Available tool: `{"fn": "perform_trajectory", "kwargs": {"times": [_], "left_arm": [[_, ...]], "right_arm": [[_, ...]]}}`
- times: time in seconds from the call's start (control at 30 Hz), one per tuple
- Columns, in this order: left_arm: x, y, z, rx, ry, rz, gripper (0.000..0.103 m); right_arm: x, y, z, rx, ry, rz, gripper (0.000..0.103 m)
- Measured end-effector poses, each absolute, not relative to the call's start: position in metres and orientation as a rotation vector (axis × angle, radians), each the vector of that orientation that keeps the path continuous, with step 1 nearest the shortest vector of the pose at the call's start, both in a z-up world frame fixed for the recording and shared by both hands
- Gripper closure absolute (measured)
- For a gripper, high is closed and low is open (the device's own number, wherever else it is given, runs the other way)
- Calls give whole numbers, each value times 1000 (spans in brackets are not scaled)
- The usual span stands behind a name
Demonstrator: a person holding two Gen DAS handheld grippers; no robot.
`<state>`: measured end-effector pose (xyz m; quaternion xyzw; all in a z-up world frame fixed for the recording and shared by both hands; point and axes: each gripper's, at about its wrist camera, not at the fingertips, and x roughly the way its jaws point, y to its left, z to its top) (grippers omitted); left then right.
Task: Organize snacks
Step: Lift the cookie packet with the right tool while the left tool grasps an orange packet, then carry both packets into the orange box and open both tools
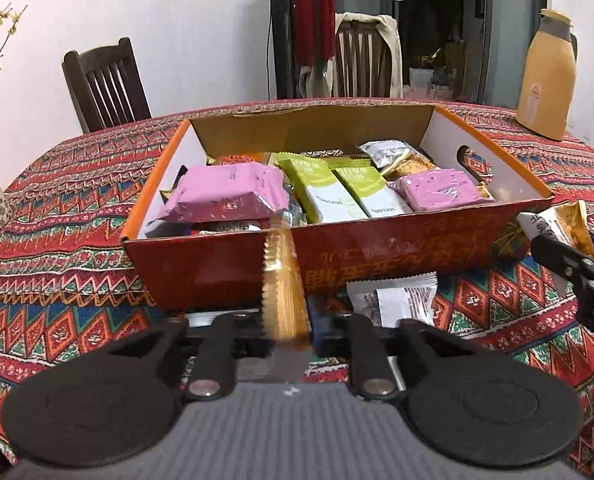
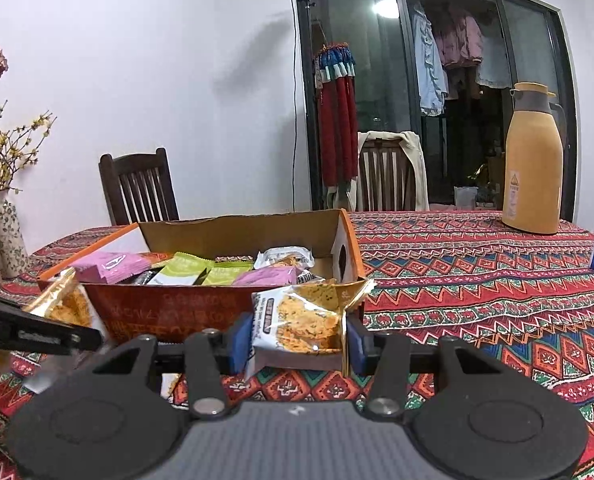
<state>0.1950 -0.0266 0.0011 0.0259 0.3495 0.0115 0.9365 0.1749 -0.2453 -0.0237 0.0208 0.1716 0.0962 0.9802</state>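
Gold snack packet [image 1: 283, 280] edgewise inside the nearly closed left gripper [image 1: 291, 332].

Your left wrist view looks steeply down, close over the snack box [image 1: 337, 216], your right wrist view looks flatter from the box's [image 2: 233, 276] right, both sharing box, thermos [image 1: 547, 76] [image 2: 535, 160], chairs, glass door.

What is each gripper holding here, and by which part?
Left gripper: a gold snack packet, pinched edge-on at its near end. Right gripper: a crispy-snack packet, clamped across its lower sides.
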Motion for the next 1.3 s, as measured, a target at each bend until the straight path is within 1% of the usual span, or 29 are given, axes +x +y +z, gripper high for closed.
{"fn": "perform_trajectory", "kwargs": {"times": [0.53,0.8,1.03,1.17,1.3], "left_arm": [[152,-10,30,-31,567,-35,87],[146,-4,51,-64,500,-52,87],[163,-8,83,-73,412,-64,87],[179,-12,94,-78,372,-51,87],[205,-10,95,-100,367,-34,88]], "right_arm": [[174,-245,-23,43,336,187,56],[168,-243,-21,34,298,176,56],[167,-235,20,29,226,182,56],[188,-224,43,38,201,193,56],[218,-209,52,33,202,198,56]]}}
